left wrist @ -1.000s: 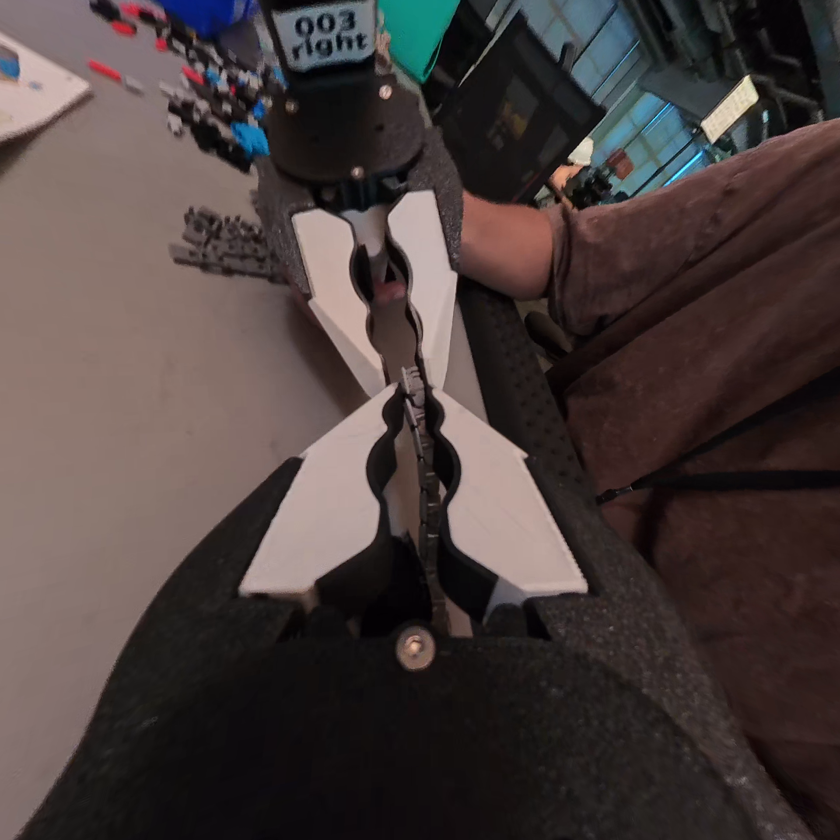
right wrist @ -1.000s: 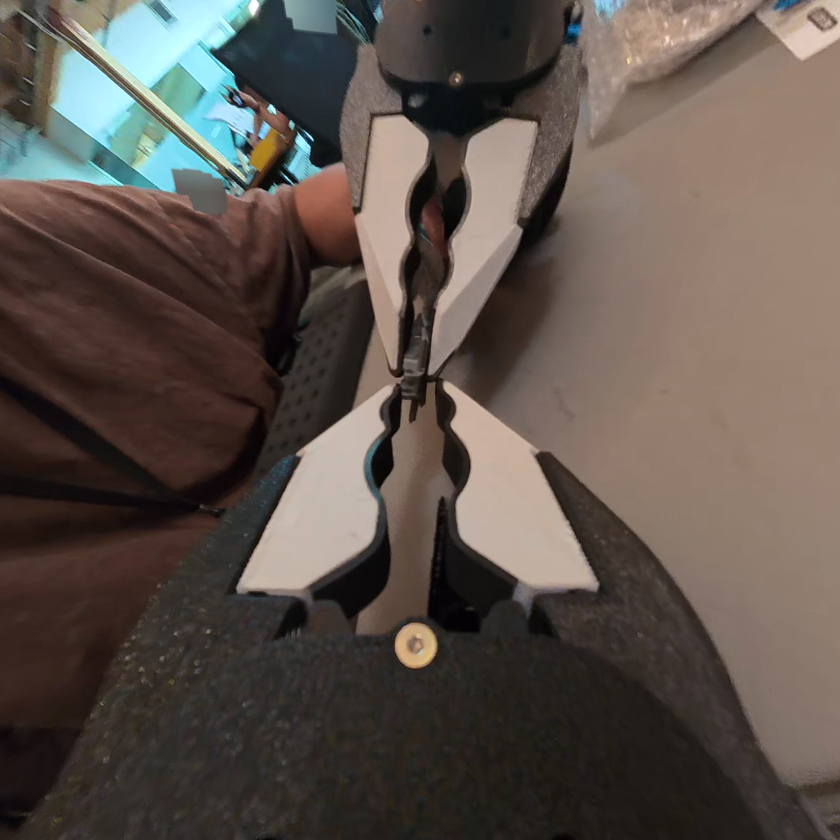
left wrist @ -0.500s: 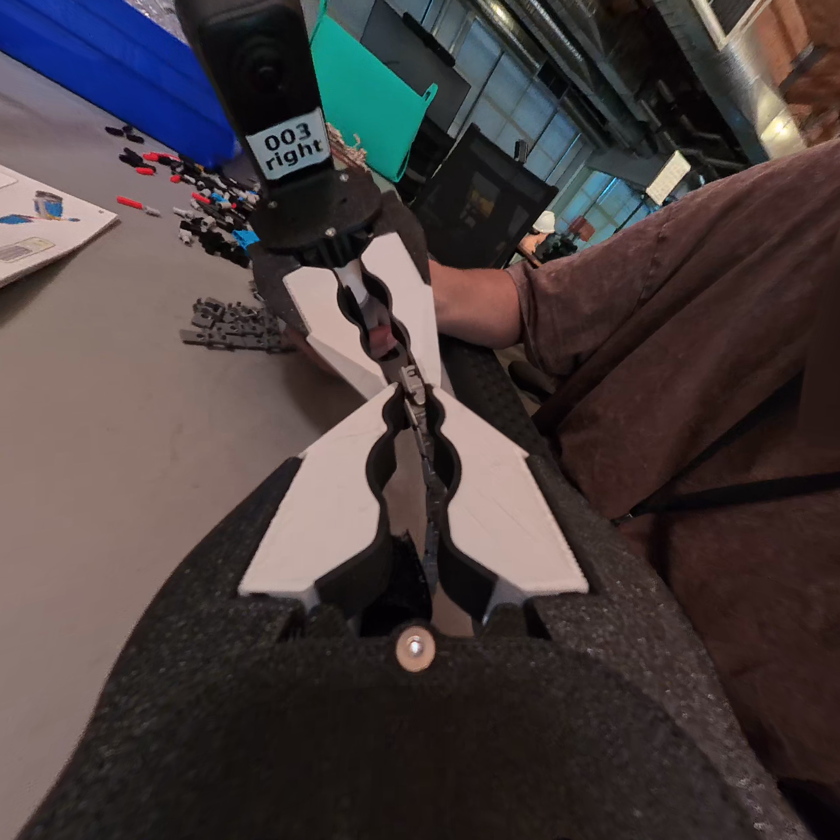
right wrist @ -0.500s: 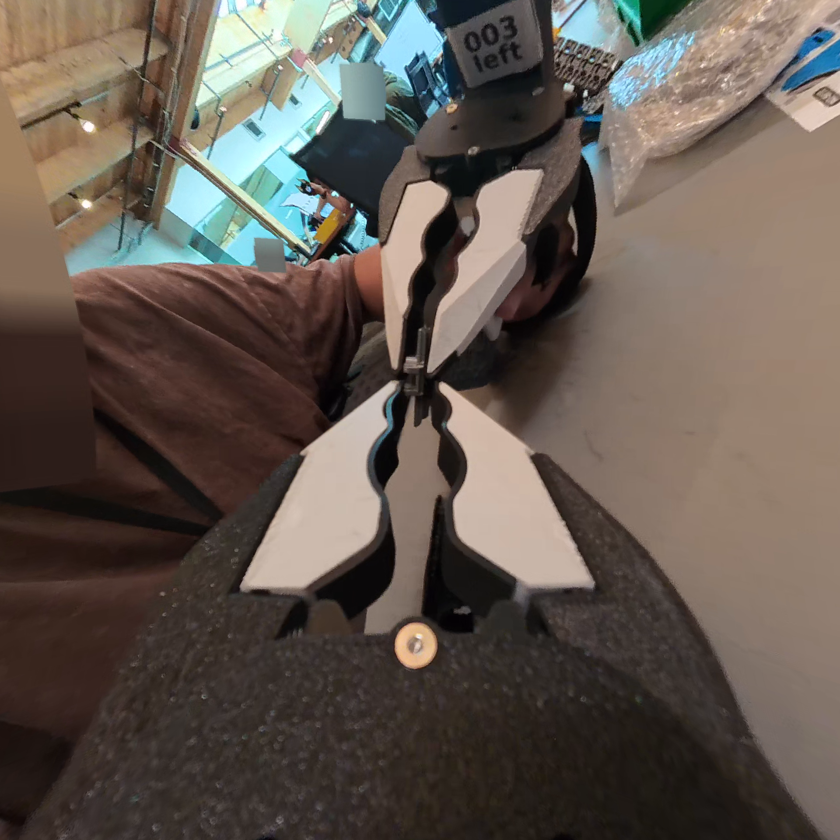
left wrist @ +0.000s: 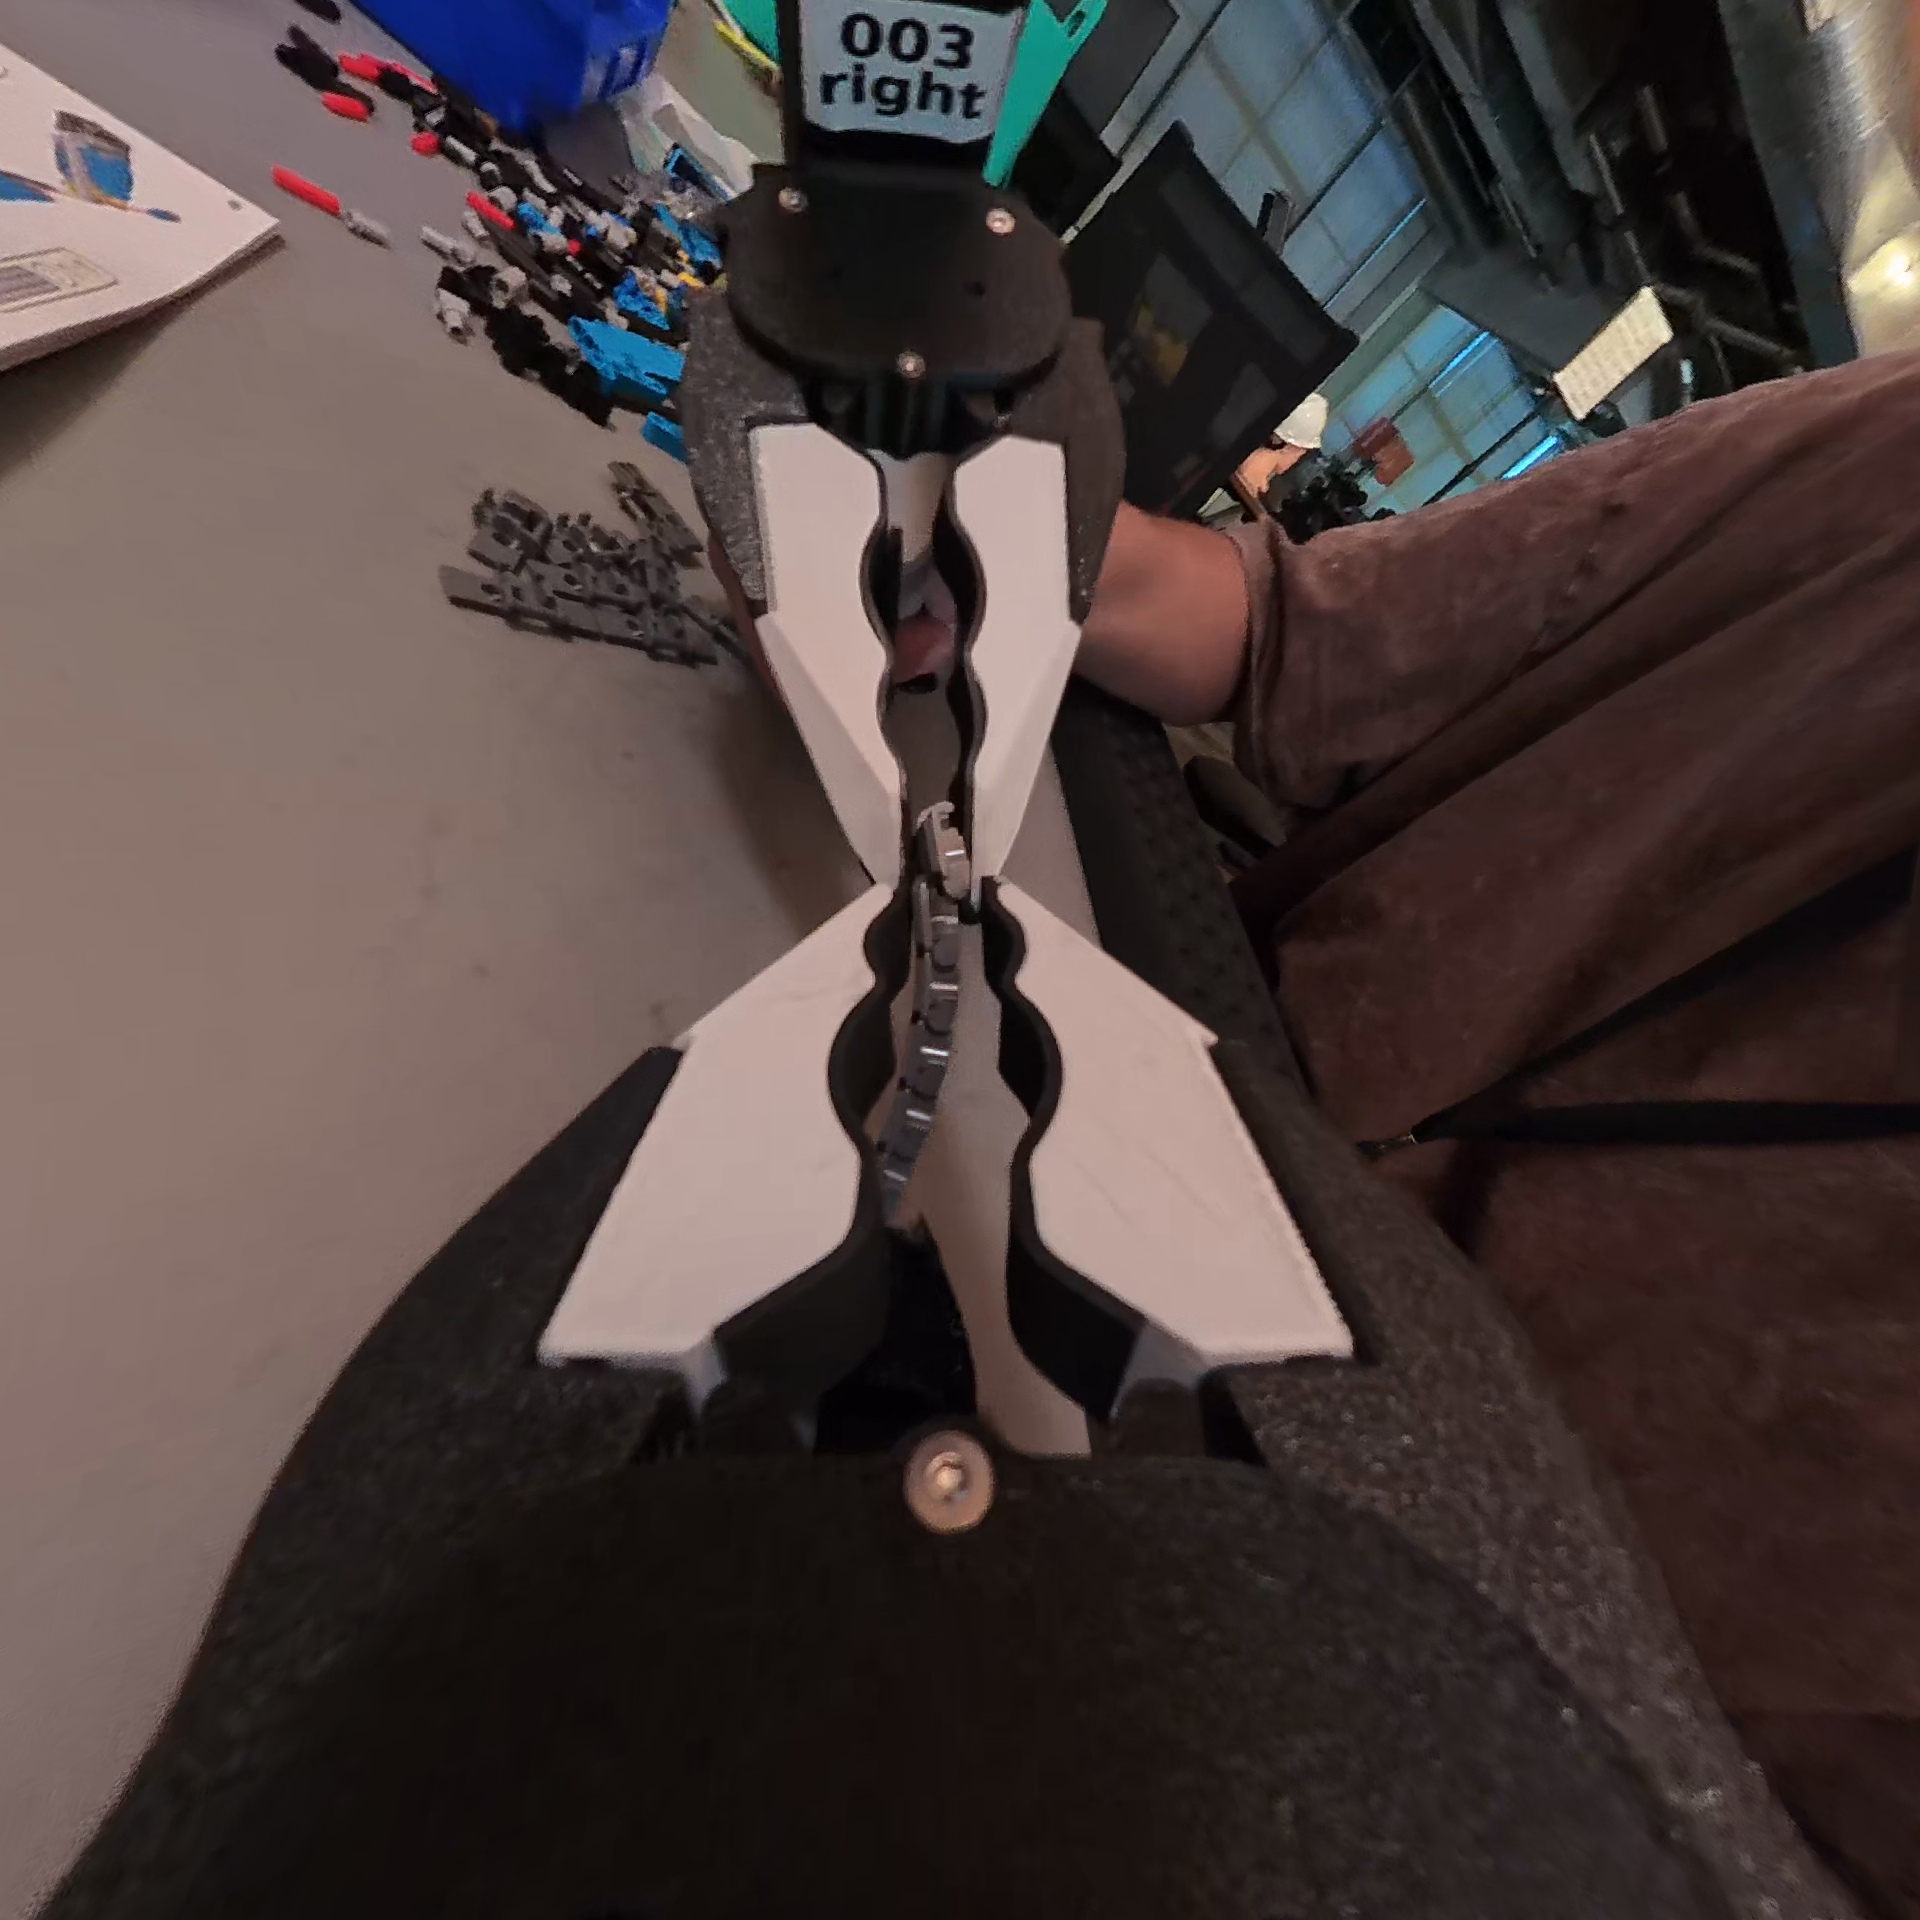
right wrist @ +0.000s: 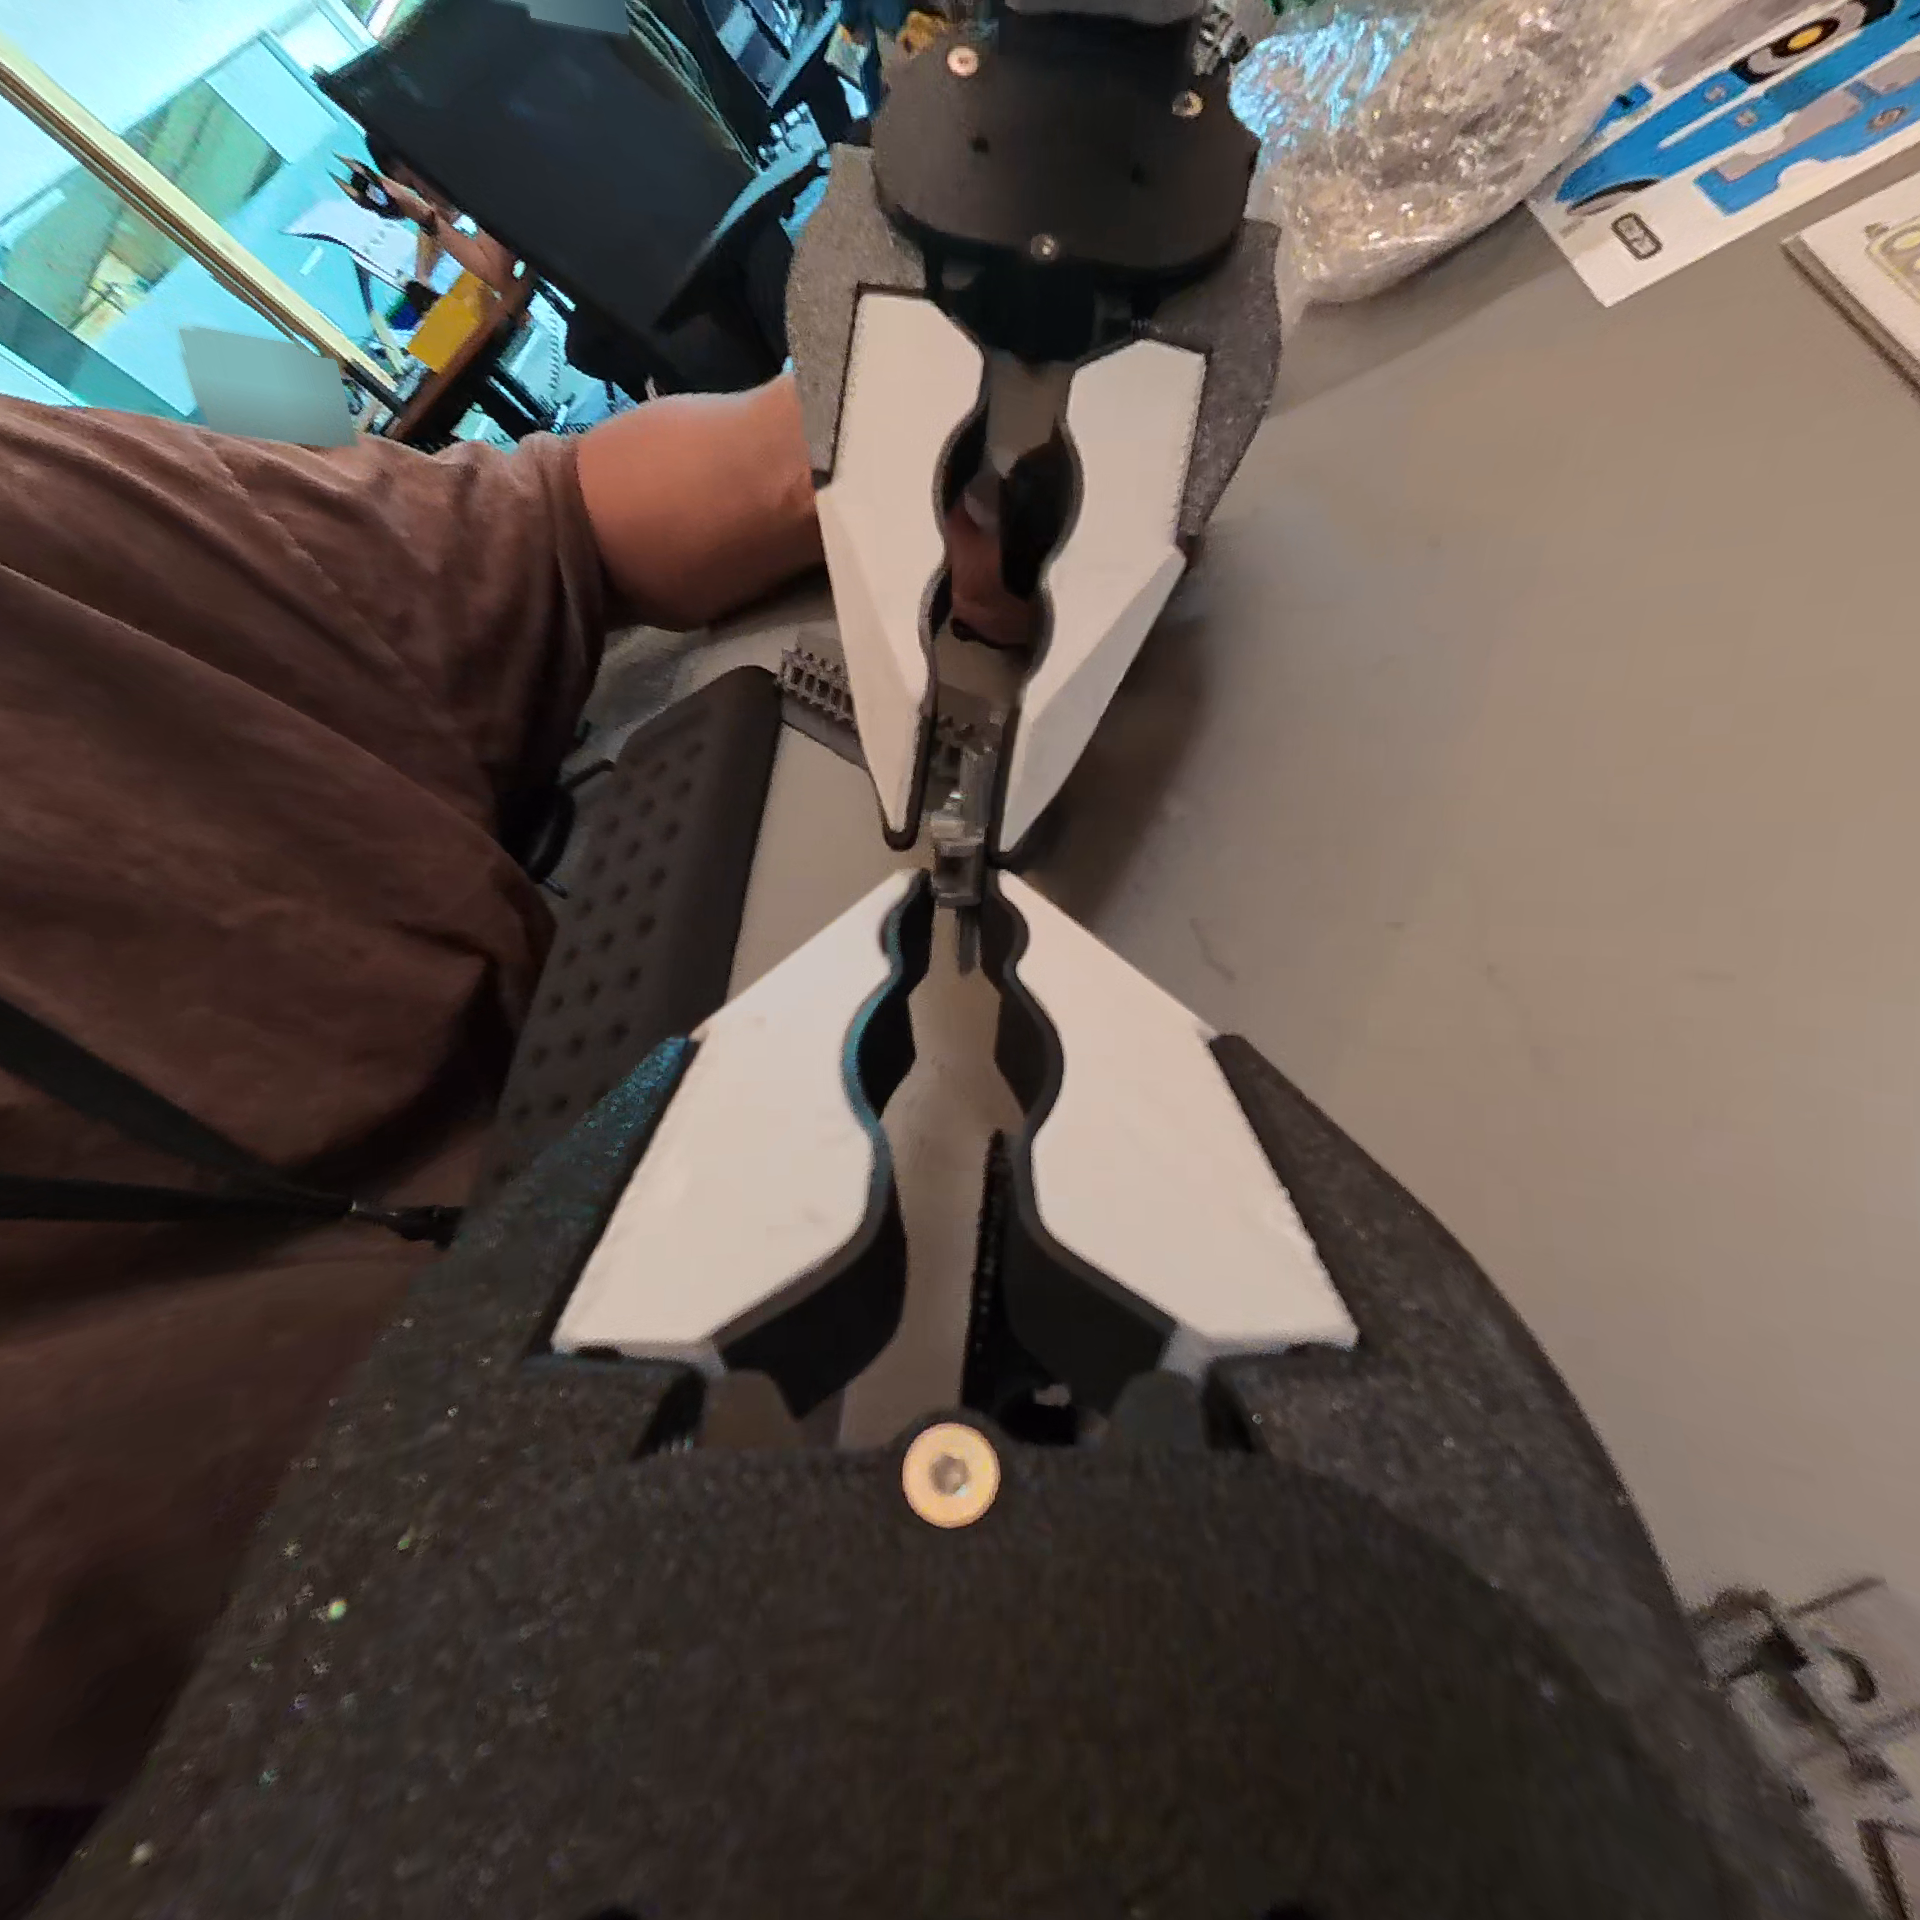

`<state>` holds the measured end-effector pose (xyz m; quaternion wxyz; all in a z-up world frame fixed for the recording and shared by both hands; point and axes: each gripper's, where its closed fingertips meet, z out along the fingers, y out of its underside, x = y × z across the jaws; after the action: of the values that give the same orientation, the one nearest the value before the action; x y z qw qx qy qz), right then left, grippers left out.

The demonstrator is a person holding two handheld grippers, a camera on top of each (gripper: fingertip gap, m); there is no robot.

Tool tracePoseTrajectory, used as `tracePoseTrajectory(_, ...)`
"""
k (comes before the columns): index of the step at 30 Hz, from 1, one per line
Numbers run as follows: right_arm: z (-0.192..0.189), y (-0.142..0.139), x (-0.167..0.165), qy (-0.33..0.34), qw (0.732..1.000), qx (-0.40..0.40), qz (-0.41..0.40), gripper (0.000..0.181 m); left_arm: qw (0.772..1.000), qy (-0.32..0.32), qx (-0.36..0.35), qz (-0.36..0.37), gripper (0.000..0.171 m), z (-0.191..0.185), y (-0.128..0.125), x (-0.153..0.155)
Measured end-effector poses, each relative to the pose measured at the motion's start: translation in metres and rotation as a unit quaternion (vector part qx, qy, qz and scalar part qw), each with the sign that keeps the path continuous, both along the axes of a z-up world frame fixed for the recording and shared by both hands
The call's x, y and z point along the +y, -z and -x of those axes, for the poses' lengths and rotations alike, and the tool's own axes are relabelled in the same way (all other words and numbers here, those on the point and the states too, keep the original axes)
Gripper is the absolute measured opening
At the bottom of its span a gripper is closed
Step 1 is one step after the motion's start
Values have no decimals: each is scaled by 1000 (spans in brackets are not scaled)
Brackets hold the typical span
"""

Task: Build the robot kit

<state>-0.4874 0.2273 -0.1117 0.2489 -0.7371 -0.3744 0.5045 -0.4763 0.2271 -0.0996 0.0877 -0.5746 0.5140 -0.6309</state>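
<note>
My left gripper (left wrist: 940, 899) is shut on a grey chain of track links (left wrist: 925, 1029) that curves back between its white fingers. My right gripper (left wrist: 940, 821) meets it tip to tip and is shut on the chain's end link (right wrist: 956, 862). In the right wrist view my right gripper (right wrist: 958, 894) pinches that link, and my left gripper (right wrist: 951, 831) faces it with the chain (right wrist: 971, 774) between its fingers. Both are held in the air near the edge of a grey table (left wrist: 312, 831). A person's hands show behind each gripper.
A pile of loose grey track links (left wrist: 582, 582) lies on the table, with small black, blue and red bricks (left wrist: 582, 281) beyond it. There is also a white booklet (left wrist: 94, 239), a blue bin (left wrist: 520, 52), a crinkled plastic bag (right wrist: 1434, 125) and printed sheets (right wrist: 1714, 156). A person in a brown shirt (left wrist: 1610, 831) sits close by. The tips of both grippers are at nearly the same place.
Both grippers stayed tip to tip on the chain while tilting and swinging. The chain inside my left gripper now curves to the left instead of hanging straight.
</note>
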Motion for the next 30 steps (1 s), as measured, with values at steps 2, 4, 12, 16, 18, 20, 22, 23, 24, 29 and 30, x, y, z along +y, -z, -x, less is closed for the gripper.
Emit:
tracePoseTrajectory(2, -1, 3, 4, 13, 1000, -10, 8, 8, 1000, -22, 8, -15, 9, -2, 4, 5)
tracePoseTrajectory(4, -3, 6, 9, 31, 999, -14, 25, 9, 996, -52, 2, -66, 8, -5, 6, 9)
tracePoseTrajectory(12, -6, -1, 19, 60, 995, 37, 69, 8, 991, -92, -24, -90, 6, -9, -1, 17)
tracePoseTrajectory(16, -3, -5, 12, 34, 998, 38, 40, 9, 993, -66, -33, -98, 6, -6, -5, 12)
tracePoseTrajectory(18, -3, -5, 11, 31, 999, 16, 12, 9, 996, -53, -36, -70, 7, -5, -5, 11)
tracePoseTrajectory(20, -5, -4, 11, 35, 999, 10, -15, 9, 996, -49, -33, -63, 7, -5, -4, 11)
tracePoseTrajectory(22, -9, -4, 10, 33, 999, 11, -4, 15, 996, -51, -35, -61, 7, -4, -4, 12)
tracePoseTrajectory(23, -10, -7, 10, 33, 999, 24, 8, 16, 996, -48, -37, -62, 7, -3, -5, 11)
tracePoseTrajectory(24, -9, -9, 10, 30, 999, 37, 16, 14, 996, -47, -36, -68, 7, -4, -4, 10)
tracePoseTrajectory(29, -6, -5, 4, 9, 999, 38, 36, 9, 994, -46, -36, -87, 6, -5, -3, 5)
tracePoseTrajectory(30, -6, -5, 6, 16, 998, 36, 42, 8, 993, -50, -41, -95, 7, -5, -4, 6)
